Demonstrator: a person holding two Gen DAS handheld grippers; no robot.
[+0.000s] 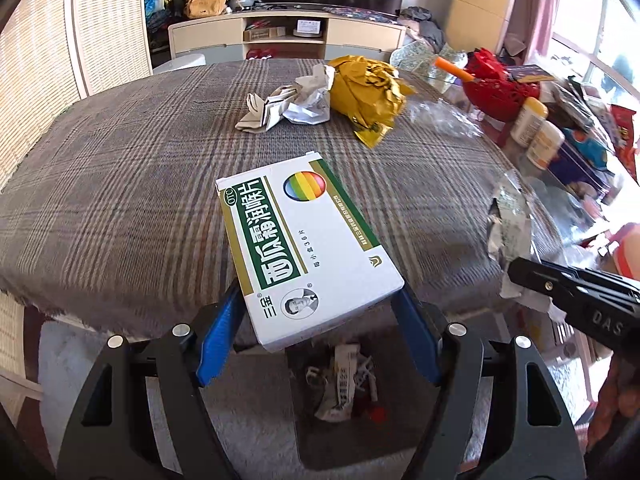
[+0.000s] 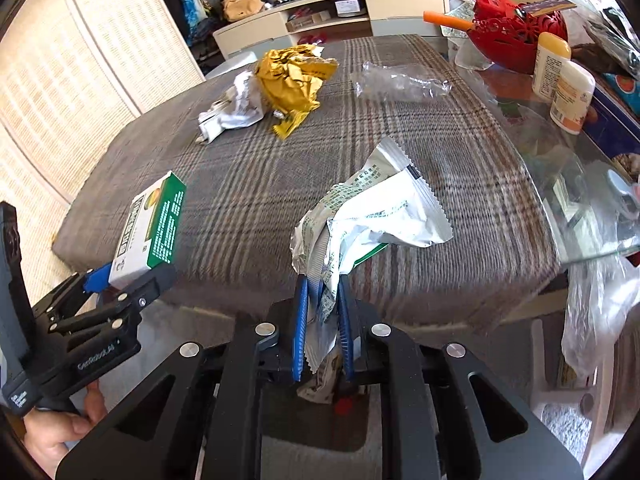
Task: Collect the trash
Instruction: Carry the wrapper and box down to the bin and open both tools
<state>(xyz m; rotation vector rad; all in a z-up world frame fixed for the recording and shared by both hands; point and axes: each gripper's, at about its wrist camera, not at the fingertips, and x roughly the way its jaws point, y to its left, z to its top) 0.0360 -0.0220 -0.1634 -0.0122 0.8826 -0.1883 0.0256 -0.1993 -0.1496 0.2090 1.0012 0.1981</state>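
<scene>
My left gripper [image 1: 320, 304] is shut on a white and green medicine box [image 1: 304, 248], held past the near edge of the plaid-covered table [image 1: 140, 184]. The box [image 2: 150, 228] and the left gripper [image 2: 120, 280] also show in the right wrist view. My right gripper [image 2: 323, 300] is shut on a crumpled silver wrapper [image 2: 372, 216], also held at the table's near edge. The wrapper [image 1: 508, 228] and right gripper [image 1: 516, 276] show at the right of the left wrist view. Below both grippers a dark bin with paper scraps [image 1: 344, 384] is on the floor.
On the table's far side lie a crumpled yellow wrapper [image 1: 368, 92], crumpled white paper [image 1: 288, 104] and clear plastic film [image 2: 400, 80]. A red basket [image 2: 516, 28] and two white bottles [image 2: 560, 76] stand on the glass table at right. A TV cabinet [image 1: 288, 36] stands behind.
</scene>
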